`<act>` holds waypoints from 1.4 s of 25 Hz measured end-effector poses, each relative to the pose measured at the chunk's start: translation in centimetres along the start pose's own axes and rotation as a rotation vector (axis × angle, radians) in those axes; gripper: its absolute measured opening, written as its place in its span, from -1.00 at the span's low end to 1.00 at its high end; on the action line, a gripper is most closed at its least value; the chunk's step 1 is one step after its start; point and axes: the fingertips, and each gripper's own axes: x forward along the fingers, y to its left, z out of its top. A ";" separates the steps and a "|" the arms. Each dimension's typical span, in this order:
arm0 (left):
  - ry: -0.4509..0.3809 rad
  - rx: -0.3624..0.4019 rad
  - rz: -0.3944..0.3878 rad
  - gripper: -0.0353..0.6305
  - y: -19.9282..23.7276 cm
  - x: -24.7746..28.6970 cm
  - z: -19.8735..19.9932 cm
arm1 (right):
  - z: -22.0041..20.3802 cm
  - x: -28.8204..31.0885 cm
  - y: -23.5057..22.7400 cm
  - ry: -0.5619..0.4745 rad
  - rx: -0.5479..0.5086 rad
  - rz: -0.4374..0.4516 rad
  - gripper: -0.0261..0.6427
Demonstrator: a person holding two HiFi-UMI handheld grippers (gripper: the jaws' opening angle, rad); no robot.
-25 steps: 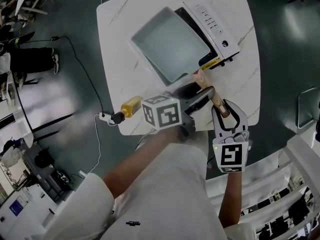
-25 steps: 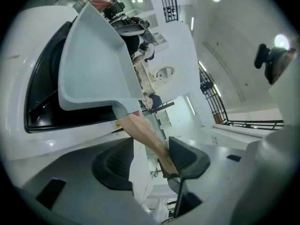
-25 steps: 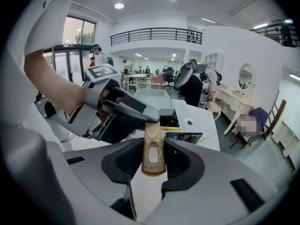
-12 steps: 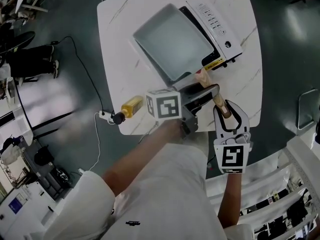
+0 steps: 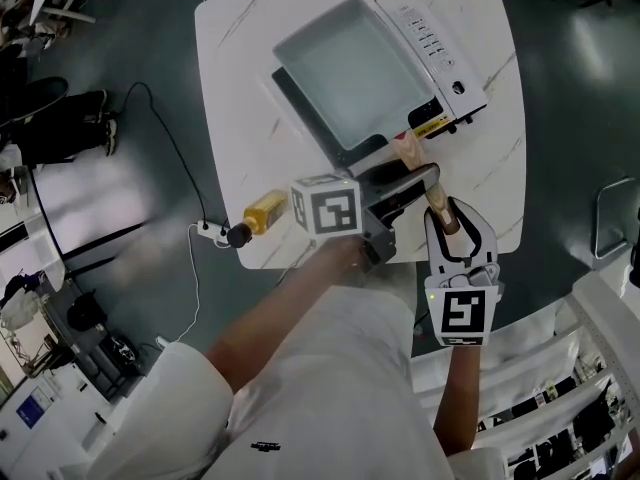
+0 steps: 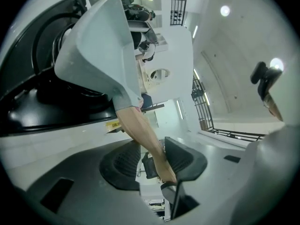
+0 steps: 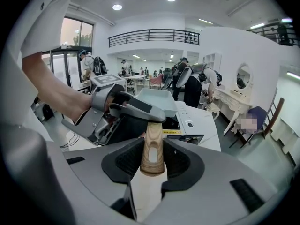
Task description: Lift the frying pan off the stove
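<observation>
A square grey frying pan [image 5: 355, 73] sits over the white portable stove [image 5: 443, 63] on the marble table. Its wooden handle [image 5: 410, 156] points toward me. My right gripper [image 5: 446, 220] is shut on the handle's end [image 7: 153, 149], with both pads pressed against the wood. My left gripper [image 5: 403, 185] reaches across from the left, closer to the pan. Its jaws are closing, and the handle [image 6: 140, 130] runs between them with a small gap still showing. In the left gripper view the pan [image 6: 98, 46] looms tilted above the black stove top [image 6: 56, 107].
A yellow bottle [image 5: 262, 211] lies near the table's front left edge, beside a power strip [image 5: 210, 234] and its cable on the floor. The table's front edge [image 5: 470, 243] is just past my grippers. Several people stand far off in the right gripper view.
My left gripper's jaws have narrowed around the handle. The pan and stove sit slightly further up and right in the head view. The right gripper keeps its hold.
</observation>
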 end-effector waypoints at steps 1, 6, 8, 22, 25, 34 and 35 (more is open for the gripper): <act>-0.001 -0.001 -0.007 -0.43 -0.1 -0.1 0.1 | 0.2 0.0 0.1 -0.006 0.004 -0.003 -0.57; -0.004 -0.009 -0.033 -0.43 -0.4 -0.6 0.1 | 0.8 -0.5 0.6 -0.020 0.005 -0.021 -0.57; -0.007 -0.009 -0.063 -0.43 -1.1 -0.8 0.0 | 0.9 -1.0 0.8 -0.008 -0.008 -0.037 -0.57; -0.018 0.074 -0.166 -0.45 -7.8 -1.9 0.3 | 4.6 -5.8 1.2 -0.093 -0.041 -0.130 -0.58; -0.021 0.097 -0.186 -0.45 -9.5 -2.4 0.5 | 5.7 -7.0 1.5 -0.114 -0.050 -0.150 -0.58; -0.045 0.154 -0.200 -0.45 -13.7 -5.0 1.2 | 8.9 -9.7 3.2 -0.198 -0.057 -0.175 -0.58; -0.048 0.158 -0.199 -0.44 -14.0 -5.3 1.2 | 9.3 -9.9 3.5 -0.210 -0.058 -0.177 -0.58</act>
